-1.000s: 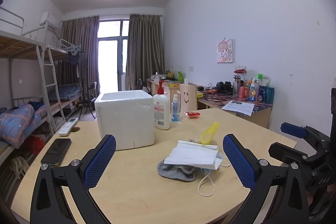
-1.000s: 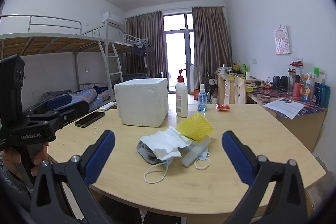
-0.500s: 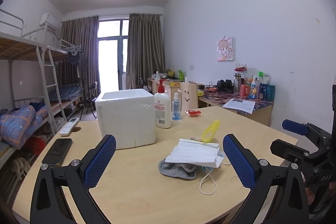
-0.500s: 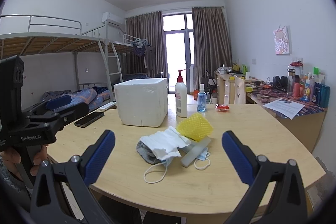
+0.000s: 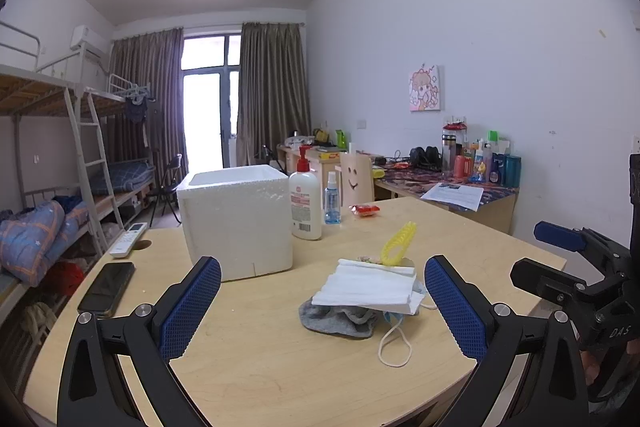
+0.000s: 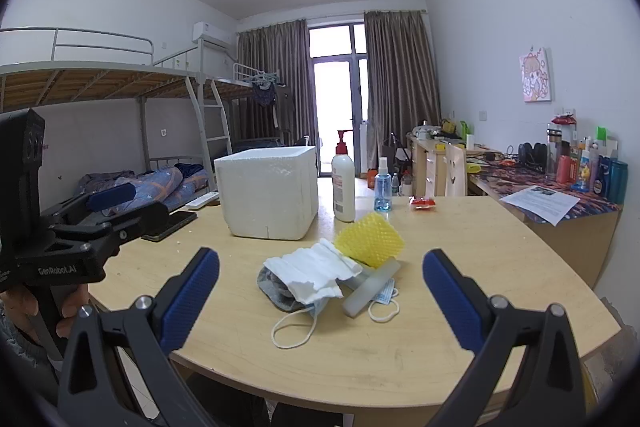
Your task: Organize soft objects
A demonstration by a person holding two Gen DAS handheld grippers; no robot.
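A small heap of soft things lies mid-table: white face masks [image 5: 370, 287] [image 6: 316, 269] on top of a grey sock [image 5: 340, 319] [image 6: 276, 291], a yellow foam net [image 5: 398, 245] [image 6: 368, 241] and a pale foam strip [image 6: 372, 285]. Behind them stands an open white foam box [image 5: 236, 219] [image 6: 268, 195]. My left gripper [image 5: 320, 307] hovers open in front of the heap, holding nothing. My right gripper [image 6: 320, 299] is open too, short of the heap, empty. Each gripper shows at the edge of the other's view.
On the round wooden table [image 5: 260, 367] [image 6: 460, 267] also stand a lotion pump bottle [image 5: 306, 207] [image 6: 344, 187], a blue spray bottle [image 5: 332, 199], a red packet [image 5: 366, 209], a phone [image 5: 106, 287] and a remote [image 5: 128, 233]. Bunk beds at left, cluttered desk at right.
Both views have shifted only slightly; the left gripper has drifted a touch lower. The heap and box have not moved, and both grippers stay open.
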